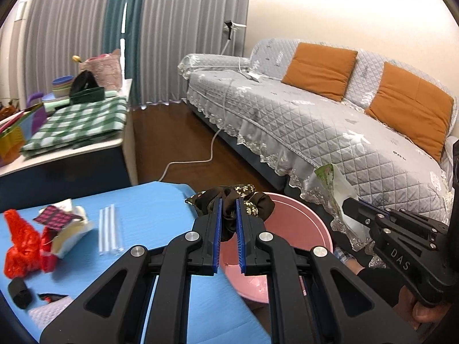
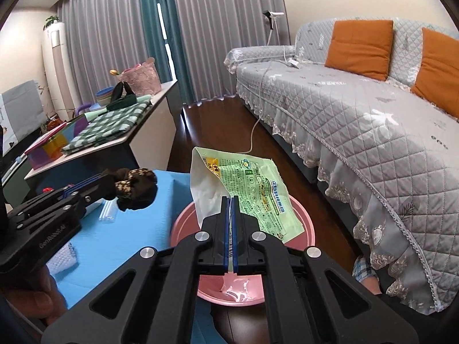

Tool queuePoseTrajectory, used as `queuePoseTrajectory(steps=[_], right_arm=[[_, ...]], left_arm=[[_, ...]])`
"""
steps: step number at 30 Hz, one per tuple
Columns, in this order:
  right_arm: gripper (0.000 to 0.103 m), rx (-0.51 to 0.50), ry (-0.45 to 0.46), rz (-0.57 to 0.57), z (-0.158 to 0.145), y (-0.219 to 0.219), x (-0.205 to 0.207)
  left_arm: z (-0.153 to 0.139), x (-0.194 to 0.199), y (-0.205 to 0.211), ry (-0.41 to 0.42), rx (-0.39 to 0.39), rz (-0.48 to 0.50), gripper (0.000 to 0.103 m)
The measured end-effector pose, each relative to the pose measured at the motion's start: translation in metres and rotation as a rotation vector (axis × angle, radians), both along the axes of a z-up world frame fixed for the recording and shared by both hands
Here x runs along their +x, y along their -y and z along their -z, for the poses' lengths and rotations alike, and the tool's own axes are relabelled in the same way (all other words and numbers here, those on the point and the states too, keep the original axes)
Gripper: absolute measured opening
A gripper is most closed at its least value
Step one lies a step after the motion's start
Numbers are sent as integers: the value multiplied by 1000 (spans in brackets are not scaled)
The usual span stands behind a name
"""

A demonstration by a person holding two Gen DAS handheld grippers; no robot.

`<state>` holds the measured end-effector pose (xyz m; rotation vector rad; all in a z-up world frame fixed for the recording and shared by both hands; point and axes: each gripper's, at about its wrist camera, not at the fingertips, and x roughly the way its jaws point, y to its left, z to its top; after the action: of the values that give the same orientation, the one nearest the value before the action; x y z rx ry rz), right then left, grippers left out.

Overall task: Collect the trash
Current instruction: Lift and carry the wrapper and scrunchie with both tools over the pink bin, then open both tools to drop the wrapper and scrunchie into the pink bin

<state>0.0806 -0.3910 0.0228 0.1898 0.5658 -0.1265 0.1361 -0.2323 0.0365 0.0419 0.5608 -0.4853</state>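
My left gripper (image 1: 229, 202) is shut on a dark brown scrunchie with a floral print (image 1: 258, 205), held at the right edge of the blue table (image 1: 149, 206) over the near rim of the pink basin (image 1: 298, 223). From the right wrist view the same scrunchie (image 2: 134, 183) bulges out of the left gripper (image 2: 104, 178). My right gripper (image 2: 231, 199) is shut on a crumpled green and white snack packet (image 2: 255, 189), which hangs above the pink basin (image 2: 183, 220). In the left wrist view that right gripper (image 1: 348, 202) and packet (image 1: 330, 177) sit to the right.
On the blue table lie a red mesh bag (image 1: 20, 240), a torn paper carton (image 1: 68, 229), clear straws (image 1: 109, 229) and a black roll (image 1: 18, 292). A grey sofa (image 1: 330, 132) stands close to the right. A cluttered cabinet (image 1: 71, 132) is behind, and a white cable (image 1: 195, 160) crosses the floor.
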Motion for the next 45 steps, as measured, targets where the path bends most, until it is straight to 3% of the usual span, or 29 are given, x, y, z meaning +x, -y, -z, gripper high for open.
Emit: queuePoseTrajectory(steps=[7,8,10,12,15,27,45], right_arm=[[2,18,-26,-1,13,4,12],[6,18,-34,-1,15,4,14],[8,17,-56,9,19,4,17],[20,25,-67,15,22,6,18],[34,16,-70,21,23,4,18],[34,3,-39,-1,8,-14,11],[34,-22,61,-195,-34,-109,-23]], left_arm=[[11,13,18,-13,5,39,9],[11,13,20,-15,3,48,10],[15,16,23,-32,-6,78,18],[17,17,23,-36,-13,76,26],[18,15,20,-39,-15,69,26],[3,-5,-20,-17,-9,-10,26],[-31,-73,-139,43,-20,-204,26]])
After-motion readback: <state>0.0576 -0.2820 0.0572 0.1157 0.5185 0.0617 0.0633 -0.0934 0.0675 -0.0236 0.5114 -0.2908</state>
